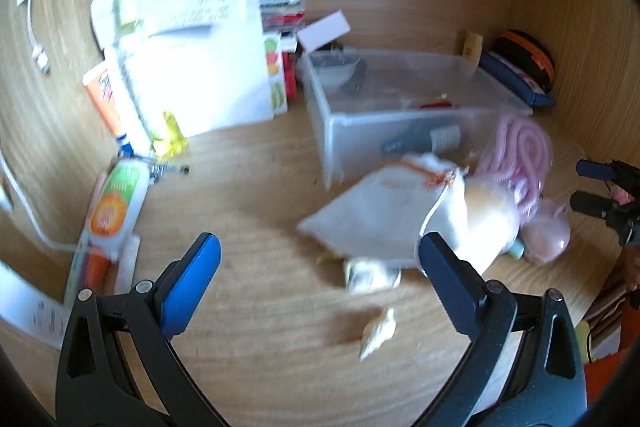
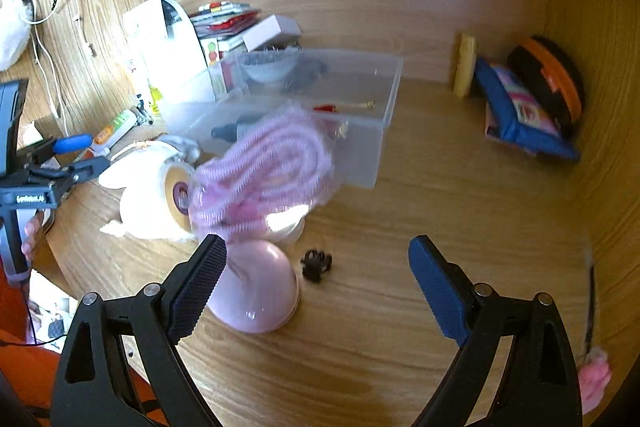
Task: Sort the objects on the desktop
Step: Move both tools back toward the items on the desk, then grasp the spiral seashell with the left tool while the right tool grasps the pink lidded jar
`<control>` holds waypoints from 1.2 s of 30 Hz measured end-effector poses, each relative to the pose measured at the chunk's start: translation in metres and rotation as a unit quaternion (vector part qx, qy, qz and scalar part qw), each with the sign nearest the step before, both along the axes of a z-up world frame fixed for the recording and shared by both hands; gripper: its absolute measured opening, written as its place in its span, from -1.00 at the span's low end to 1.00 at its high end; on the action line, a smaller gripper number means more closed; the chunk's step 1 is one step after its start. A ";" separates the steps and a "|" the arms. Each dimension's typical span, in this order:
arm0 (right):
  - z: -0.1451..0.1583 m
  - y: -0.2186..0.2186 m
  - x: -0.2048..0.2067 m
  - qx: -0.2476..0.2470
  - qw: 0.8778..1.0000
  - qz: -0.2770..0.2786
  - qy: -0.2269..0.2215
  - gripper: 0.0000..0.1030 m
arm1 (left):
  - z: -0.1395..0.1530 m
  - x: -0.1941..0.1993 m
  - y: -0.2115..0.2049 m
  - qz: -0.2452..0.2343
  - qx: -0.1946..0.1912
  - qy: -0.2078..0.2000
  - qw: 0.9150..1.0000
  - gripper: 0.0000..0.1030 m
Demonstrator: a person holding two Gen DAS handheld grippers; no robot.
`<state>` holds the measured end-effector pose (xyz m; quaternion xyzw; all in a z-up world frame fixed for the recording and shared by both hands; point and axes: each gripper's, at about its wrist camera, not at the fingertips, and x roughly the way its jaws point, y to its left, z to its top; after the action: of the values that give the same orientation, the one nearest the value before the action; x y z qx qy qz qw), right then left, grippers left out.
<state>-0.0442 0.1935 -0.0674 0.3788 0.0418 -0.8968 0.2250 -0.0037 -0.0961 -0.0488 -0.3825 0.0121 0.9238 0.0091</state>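
Observation:
A clear plastic bin with small items inside stands mid-desk. In front of it lie a white cloth pouch, a roll of tape, a coiled pink fuzzy cord, a pink dome-shaped object and a small black hair clip. My left gripper hovers open over the desk just short of the pouch, nothing between its fingers. My right gripper stands open above the black clip, its left finger in front of the pink dome.
A white box with papers, tubes and stacked books crowd the left. A blue pouch and a black-orange case lean in the right corner. Crumpled wrappers lie near the left gripper. Wooden walls enclose the desk.

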 end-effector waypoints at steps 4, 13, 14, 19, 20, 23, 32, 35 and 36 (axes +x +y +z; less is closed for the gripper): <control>-0.010 0.004 0.002 -0.017 0.999 -0.001 -0.028 0.77 | -0.024 0.013 0.001 0.006 -0.012 -0.036 0.999 0.95; -0.019 0.002 0.018 -0.033 0.999 0.009 -0.038 0.77 | -0.049 0.022 0.009 0.003 0.009 -0.058 0.998 0.95; -0.021 0.000 0.020 -0.029 0.999 0.013 -0.036 0.77 | -0.051 0.022 0.010 0.002 0.011 -0.058 0.998 0.95; -0.029 -0.013 0.029 -0.006 0.999 0.028 -0.029 0.77 | -0.057 0.020 0.015 0.006 0.015 -0.056 0.998 0.90; -0.031 -0.016 0.029 -0.005 0.999 0.031 -0.031 0.77 | -0.057 0.021 0.016 0.006 0.012 -0.053 0.999 0.83; -0.035 -0.022 0.029 -0.004 0.999 0.037 -0.034 0.77 | -0.055 0.023 0.018 0.000 0.009 -0.044 0.999 0.52; -0.041 -0.030 0.019 -0.026 0.998 0.023 -0.043 0.74 | -0.054 0.027 0.016 0.003 0.008 -0.023 1.000 -0.20; -0.044 -0.033 0.017 -0.023 0.999 0.016 -0.042 0.52 | -0.054 0.029 0.014 0.011 0.010 -0.017 1.000 -0.34; -0.043 -0.034 0.017 -0.018 0.999 0.014 -0.036 0.43 | -0.054 0.030 0.014 0.014 0.010 -0.015 1.000 -0.36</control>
<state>-0.0272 0.1593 -0.1108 0.4064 0.0226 -0.8797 0.2458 0.0265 -0.0820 -0.1032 -0.3967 -0.0028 0.9179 0.0006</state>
